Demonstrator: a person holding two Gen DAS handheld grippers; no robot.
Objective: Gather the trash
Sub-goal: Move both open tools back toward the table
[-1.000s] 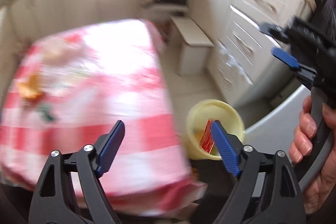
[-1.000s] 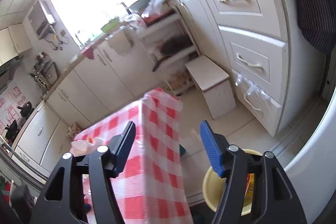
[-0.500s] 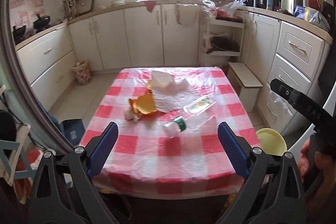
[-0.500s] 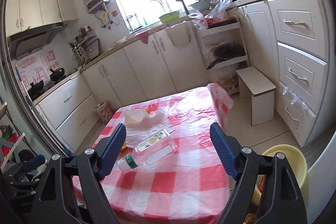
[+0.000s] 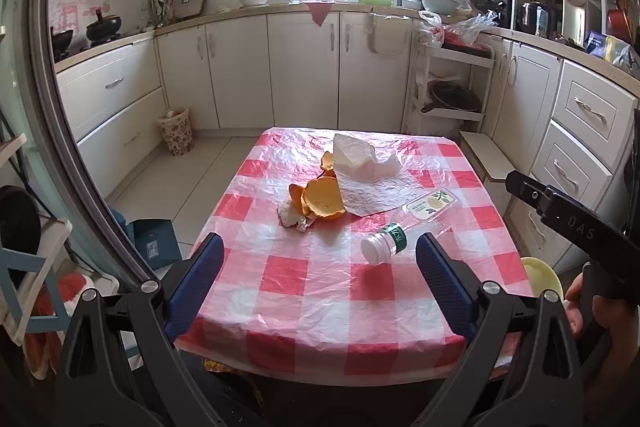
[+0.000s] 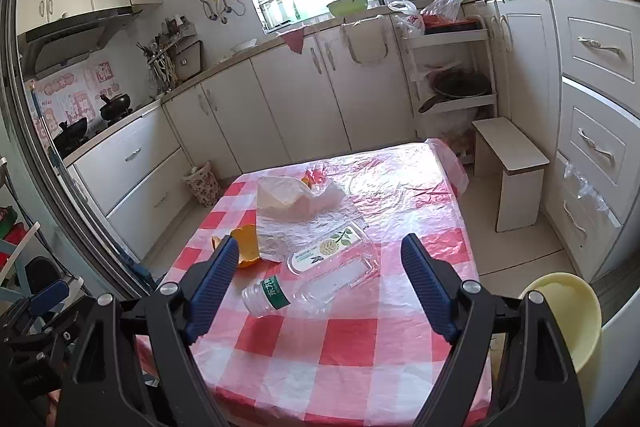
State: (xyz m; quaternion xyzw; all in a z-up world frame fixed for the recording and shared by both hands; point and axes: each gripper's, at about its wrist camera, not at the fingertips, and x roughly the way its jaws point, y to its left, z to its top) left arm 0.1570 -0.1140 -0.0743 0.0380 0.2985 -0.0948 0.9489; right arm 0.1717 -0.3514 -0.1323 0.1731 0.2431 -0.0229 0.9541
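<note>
Both hand-held grippers, left [image 5: 318, 281] and right [image 6: 320, 285], are gaping empty; the bottle [image 6: 316, 277] is lying crosswise, nearer the right.

"DAS" on right gripper [image 5: 568, 223] body; bottle label [image 6: 275, 293] unreadable.

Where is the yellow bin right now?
The yellow bin stands on the floor off the table's near right corner in both views, below the white drawers.

— What covers the tabletop [image 5: 320, 311]?
— A red-and-white checked plastic sheet.
— And on it?
— Orange peel [image 5: 320, 198], a white paper napkin [image 5: 370, 179], and a clear plastic bottle [image 5: 408, 223] lying on its side.
</note>
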